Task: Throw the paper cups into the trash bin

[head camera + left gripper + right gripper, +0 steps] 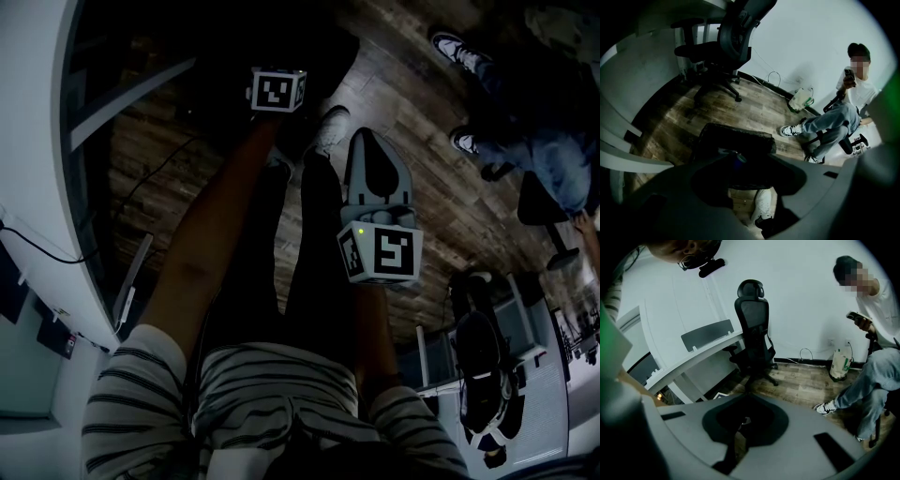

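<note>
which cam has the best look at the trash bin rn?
Left gripper view. The trash bin sits mid-frame on the wood floor, with its black-lined rim and near wall clear. The head view shows it only as a dark mass near the top edge, hard to make out. The right gripper view doesn't show it.

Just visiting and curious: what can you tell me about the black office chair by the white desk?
The office chair is black, with a tall mesh-looking back, a headrest, armrests and a spoked base on casters. It stands upright and unoccupied on the wooden floor, beside the curved white desk. Contact with the desk is unclear.
</note>
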A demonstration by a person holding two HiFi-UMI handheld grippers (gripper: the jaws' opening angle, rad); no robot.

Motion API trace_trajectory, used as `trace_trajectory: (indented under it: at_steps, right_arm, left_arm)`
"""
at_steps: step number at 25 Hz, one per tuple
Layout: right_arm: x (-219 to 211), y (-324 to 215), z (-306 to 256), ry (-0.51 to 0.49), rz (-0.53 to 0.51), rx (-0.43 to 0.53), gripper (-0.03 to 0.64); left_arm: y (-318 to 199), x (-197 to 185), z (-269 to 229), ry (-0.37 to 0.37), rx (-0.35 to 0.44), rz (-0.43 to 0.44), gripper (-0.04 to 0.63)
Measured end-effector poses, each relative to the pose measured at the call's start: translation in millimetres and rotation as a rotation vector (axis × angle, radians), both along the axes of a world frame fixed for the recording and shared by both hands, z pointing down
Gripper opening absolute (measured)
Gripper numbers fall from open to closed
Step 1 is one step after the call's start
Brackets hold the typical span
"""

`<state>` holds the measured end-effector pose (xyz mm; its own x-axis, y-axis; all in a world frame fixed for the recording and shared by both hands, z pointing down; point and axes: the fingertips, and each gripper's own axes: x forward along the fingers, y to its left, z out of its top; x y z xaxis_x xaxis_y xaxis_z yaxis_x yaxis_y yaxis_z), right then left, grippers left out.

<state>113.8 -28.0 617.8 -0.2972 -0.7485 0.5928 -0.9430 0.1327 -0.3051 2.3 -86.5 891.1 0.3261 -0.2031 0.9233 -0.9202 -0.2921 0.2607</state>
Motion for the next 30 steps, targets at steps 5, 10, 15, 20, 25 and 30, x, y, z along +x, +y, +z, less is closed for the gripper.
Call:
trace_trajectory:
  at_steps: [5, 10, 15, 20, 25, 30]
  right_arm:
    - [0, 0, -15, 0.001, -0.004, 0.01, 0.015]
    - [-3, -6, -34, 0.001, -0.005, 0.031, 0.015]
    - [-4, -10, -50, 0.011, -0.016, 0.055, 0.015]
    - [-5, -12, -62, 0.02, -0.019, 0.066, 0.015]
    - [-5, -12, -78, 0.028, -0.025, 0.083, 0.015]
    - [-8, -13, -97, 0.036, -0.027, 0.109, 0.015]
  left_arm:
    - [-4, 3, -26, 0.017, 0.047, -0.005, 0.21]
    - [-6, 3, -49, 0.022, 0.062, -0.011, 0.174]
    - [-17, 4, -75, 0.035, 0.113, -0.03, 0.133]
    - [-21, 3, -102, 0.049, 0.171, -0.038, 0.094]
    - [-20, 4, -133, 0.065, 0.213, -0.043, 0.071]
    - [-26, 9, -170, 0.096, 0.266, -0.039, 0.045]
